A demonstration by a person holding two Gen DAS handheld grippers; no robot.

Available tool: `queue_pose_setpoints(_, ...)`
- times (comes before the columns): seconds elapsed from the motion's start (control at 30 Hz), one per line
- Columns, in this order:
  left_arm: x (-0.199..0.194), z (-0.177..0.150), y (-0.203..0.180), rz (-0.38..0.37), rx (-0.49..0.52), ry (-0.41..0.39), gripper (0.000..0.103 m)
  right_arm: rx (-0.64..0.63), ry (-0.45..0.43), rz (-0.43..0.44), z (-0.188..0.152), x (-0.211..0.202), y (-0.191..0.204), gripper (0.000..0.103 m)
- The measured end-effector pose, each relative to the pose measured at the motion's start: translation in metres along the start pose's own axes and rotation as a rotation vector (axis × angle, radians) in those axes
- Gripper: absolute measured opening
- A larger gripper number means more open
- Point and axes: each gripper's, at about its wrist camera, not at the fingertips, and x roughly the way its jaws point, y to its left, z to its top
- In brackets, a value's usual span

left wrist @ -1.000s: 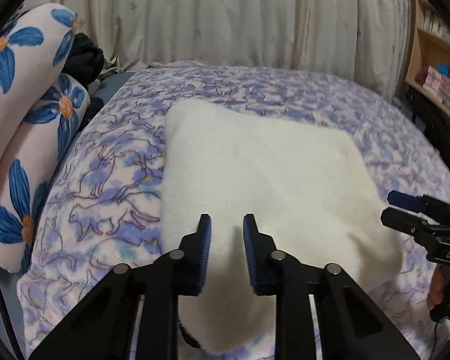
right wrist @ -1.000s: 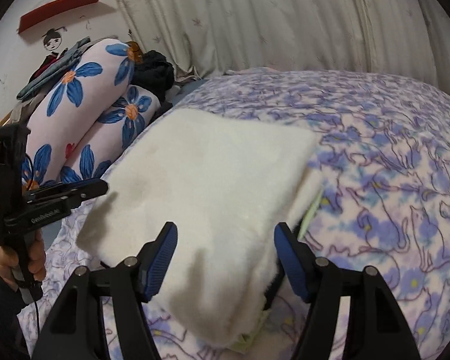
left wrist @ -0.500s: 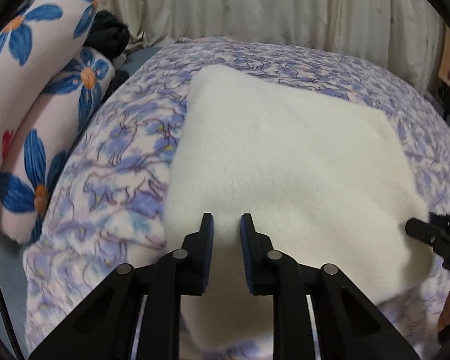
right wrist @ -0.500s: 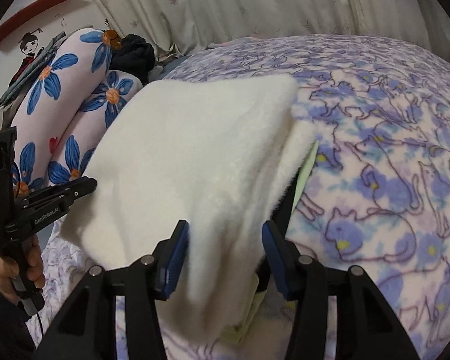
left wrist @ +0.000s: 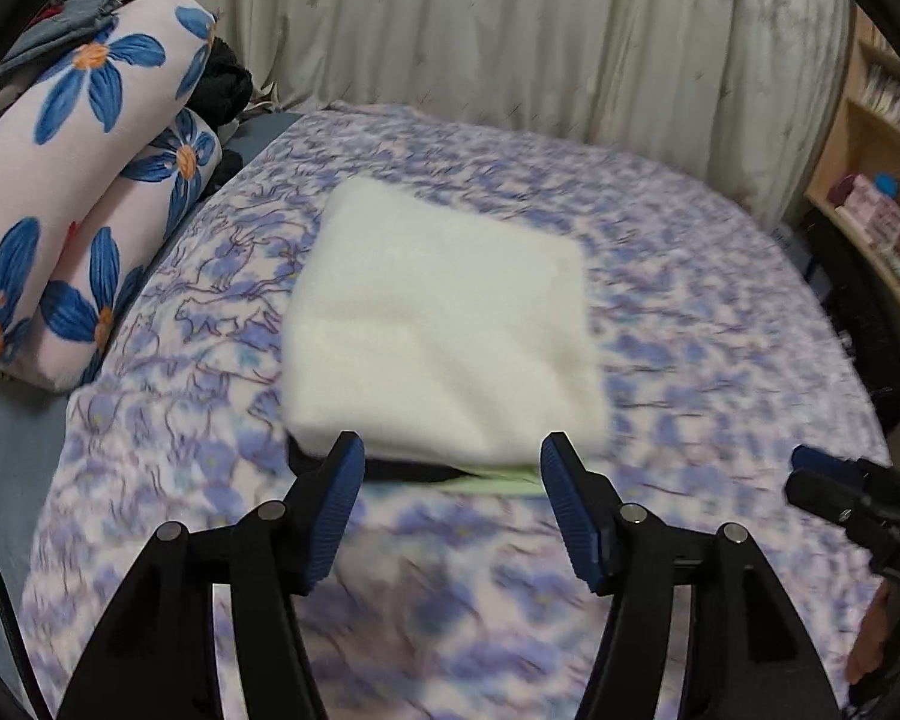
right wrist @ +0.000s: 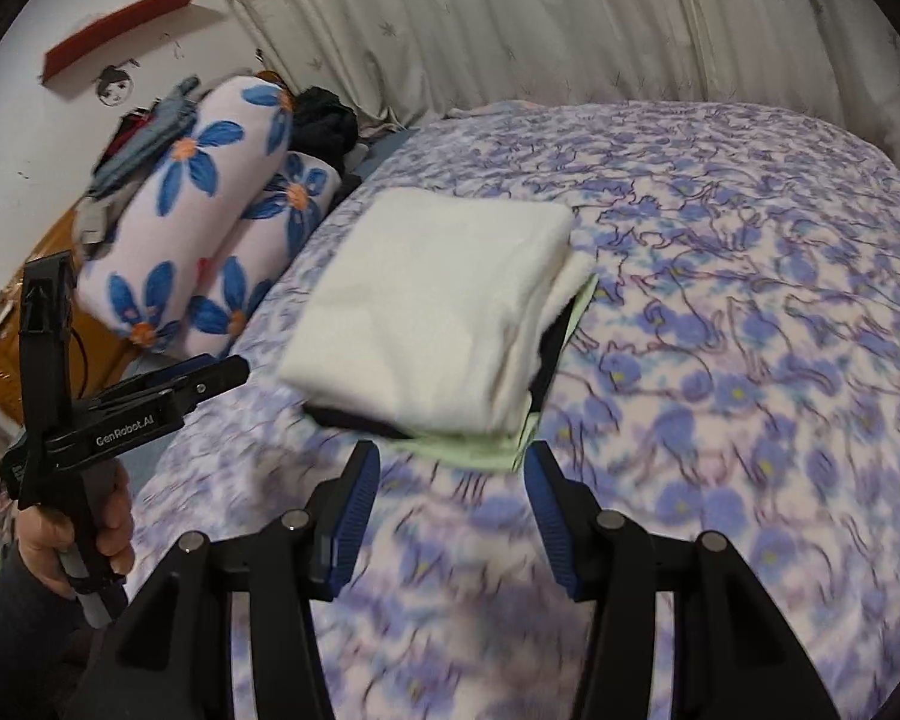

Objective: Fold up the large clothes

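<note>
A folded cream fleece garment (left wrist: 438, 324) lies on the bed on top of a black and a pale green folded piece (left wrist: 498, 483); it also shows in the right wrist view (right wrist: 444, 306), with the green piece (right wrist: 480, 450) under it. My left gripper (left wrist: 453, 480) is open and empty, just short of the stack's near edge. My right gripper (right wrist: 453, 480) is open and empty, close to the stack's near corner. In the right wrist view the left gripper (right wrist: 210, 378) sits at the left.
The bed has a purple cat-print blanket (left wrist: 720, 312). Two flower-print bolsters (left wrist: 60, 210) and dark clothes (left wrist: 228, 84) lie at the left. Curtains (left wrist: 510, 30) hang behind. A wooden shelf (left wrist: 876, 198) stands at the right.
Both grippers have opened, let go of the cream garment and pulled back from it. The garment now lies flat on the stack.
</note>
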Motion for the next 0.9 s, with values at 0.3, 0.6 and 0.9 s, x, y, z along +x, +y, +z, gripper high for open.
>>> queue_pose_setpoints(0.3,-0.083,-0.074,-0.067,0.018,0.012,0.007,0.07,0.013,-0.036,-0.025,-0.06,-0.094,0.0,0.05)
queue_pose_setpoints(0.6,-0.123,-0.139,-0.127,0.03,0.087,-0.047,0.081,0.057,-0.082,-0.087,-0.117,-0.135,-0.014,0.051)
queue_pose_setpoints(0.9,-0.133,-0.17,-0.162,0.053,0.097,-0.083,0.091,0.088,-0.135,-0.205,-0.153,-0.158,-0.027,0.061)
